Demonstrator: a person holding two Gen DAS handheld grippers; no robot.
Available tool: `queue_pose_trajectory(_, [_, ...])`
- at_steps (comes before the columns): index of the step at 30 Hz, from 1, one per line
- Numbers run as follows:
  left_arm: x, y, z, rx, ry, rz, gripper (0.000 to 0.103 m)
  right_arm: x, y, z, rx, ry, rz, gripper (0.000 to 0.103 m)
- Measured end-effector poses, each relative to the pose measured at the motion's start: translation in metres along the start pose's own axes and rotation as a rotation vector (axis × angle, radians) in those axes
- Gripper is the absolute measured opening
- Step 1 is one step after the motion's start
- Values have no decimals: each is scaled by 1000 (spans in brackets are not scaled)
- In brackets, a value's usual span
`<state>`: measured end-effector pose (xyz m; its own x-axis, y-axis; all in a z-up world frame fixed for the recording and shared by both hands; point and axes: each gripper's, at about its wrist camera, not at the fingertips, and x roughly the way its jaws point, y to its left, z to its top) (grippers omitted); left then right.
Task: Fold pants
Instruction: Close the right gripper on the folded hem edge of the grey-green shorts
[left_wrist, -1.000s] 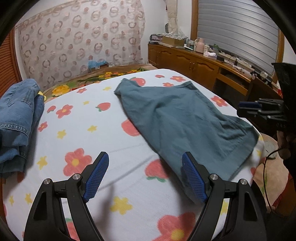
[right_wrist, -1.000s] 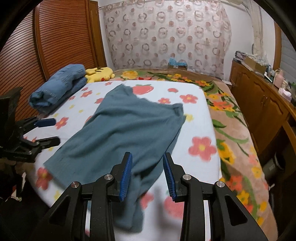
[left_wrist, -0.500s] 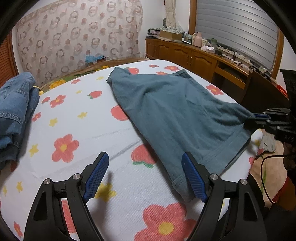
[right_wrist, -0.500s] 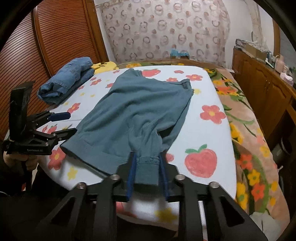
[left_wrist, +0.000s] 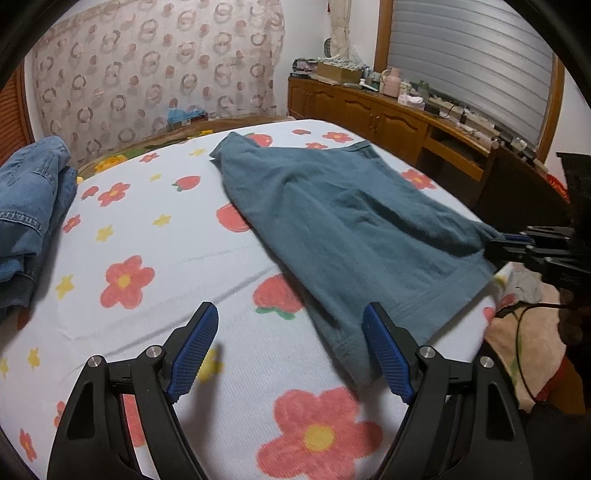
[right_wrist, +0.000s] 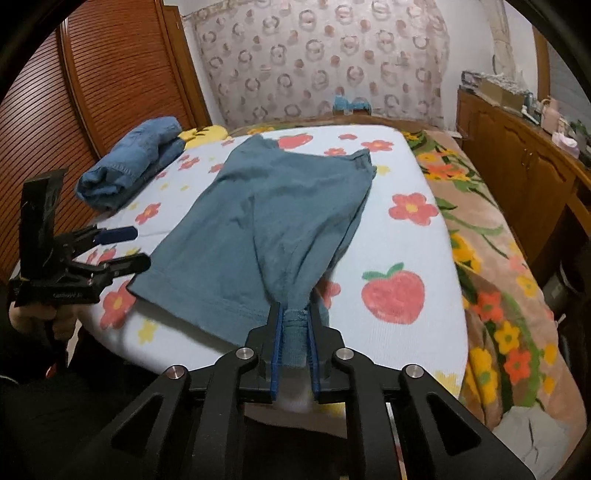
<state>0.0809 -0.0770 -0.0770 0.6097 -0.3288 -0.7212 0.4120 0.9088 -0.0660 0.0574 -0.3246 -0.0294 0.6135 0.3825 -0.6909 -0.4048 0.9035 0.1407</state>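
- While the right claw (right_wrist: 293, 341) pinches the pants (right_wrist: 273, 218) hem on the bed (right_wrist: 417, 236), jaws easing apart, keep tension.
- Left claw (left_wrist: 290, 354), wide and empty: seize the near hem corner.

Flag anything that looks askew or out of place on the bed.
The teal pants lie skewed across the floral sheet, one hem corner bunched between the pads of the right gripper, whose jaws are opening. The left gripper hovers open, empty, beside the other corner. Nothing looks spilled or damaged.
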Motion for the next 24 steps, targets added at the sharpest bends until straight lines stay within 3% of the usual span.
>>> queue_pose_trajectory(1, [-1,-1,-1,0,0,-12,80,2,2,-1,-3,2,-11,26])
queue_pose_trajectory(8, [-1,-16,-9,26,25,-63,79,14,-4,-9,20,25,-22,35])
queue_pose_trajectory(21, [6,-31,-11,46,52,-137,34,21,-3,-10,21,8,4,35])
queue_pose_trajectory(24, [1,-33,-9,55,39,-139,22,19,-1,-9,11,2,34,20])
